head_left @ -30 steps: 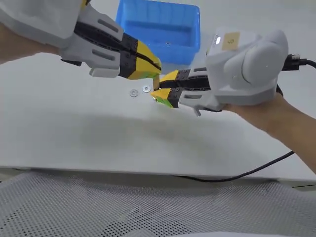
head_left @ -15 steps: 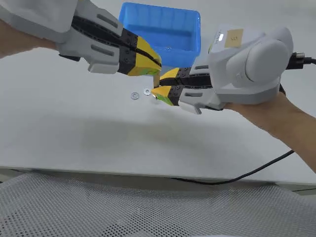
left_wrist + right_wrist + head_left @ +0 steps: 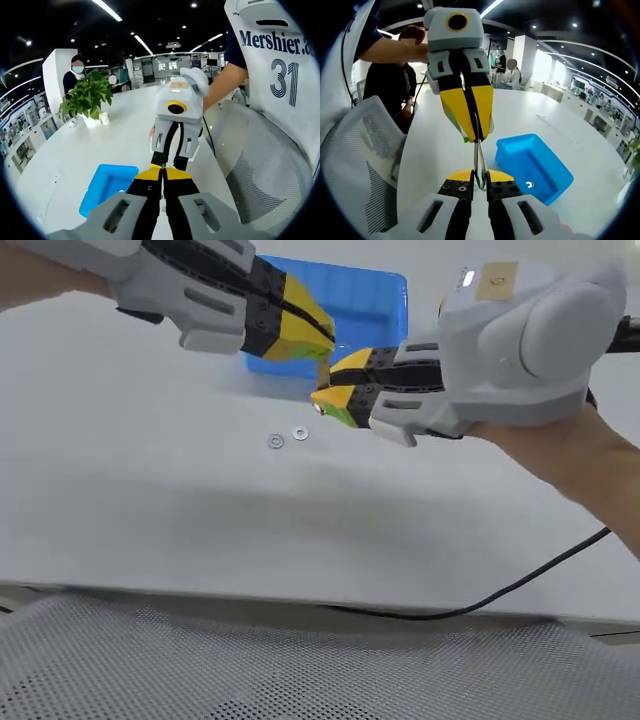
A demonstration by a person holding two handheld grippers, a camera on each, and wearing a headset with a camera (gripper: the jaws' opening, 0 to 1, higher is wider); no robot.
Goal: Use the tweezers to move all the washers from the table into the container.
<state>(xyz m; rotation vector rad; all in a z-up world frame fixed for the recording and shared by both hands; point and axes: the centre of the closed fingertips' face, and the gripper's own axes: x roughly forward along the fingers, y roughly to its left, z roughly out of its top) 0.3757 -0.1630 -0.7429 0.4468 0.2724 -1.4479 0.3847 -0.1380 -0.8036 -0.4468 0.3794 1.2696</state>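
Silver and thin, a washer and a second washer lie flat on the white table, side by side but apart, just left of the middle of the head view. My right gripper comes in from the right edge. Its yellow tips sit above and just right of the second washer in the frame, clear of it. My left gripper reaches in from the upper left, its tips higher, in front of the blue container at top centre. The two sets of tips nearly meet; what runs between them is too small to make out here.

In the left gripper view my jaws rise from the bottom pressed together, with a thin line between them. The right gripper faces me at the centre and the container lies at lower left.

In the right gripper view the tweezers are a slim steel strip at centre frame. Their lower end is clamped in my closed right jaws, and their upper end runs into the slit of the left gripper's closed yellow jaws. At lower right the container holds a third washer, a pale ring on its floor, to the right of my tips.
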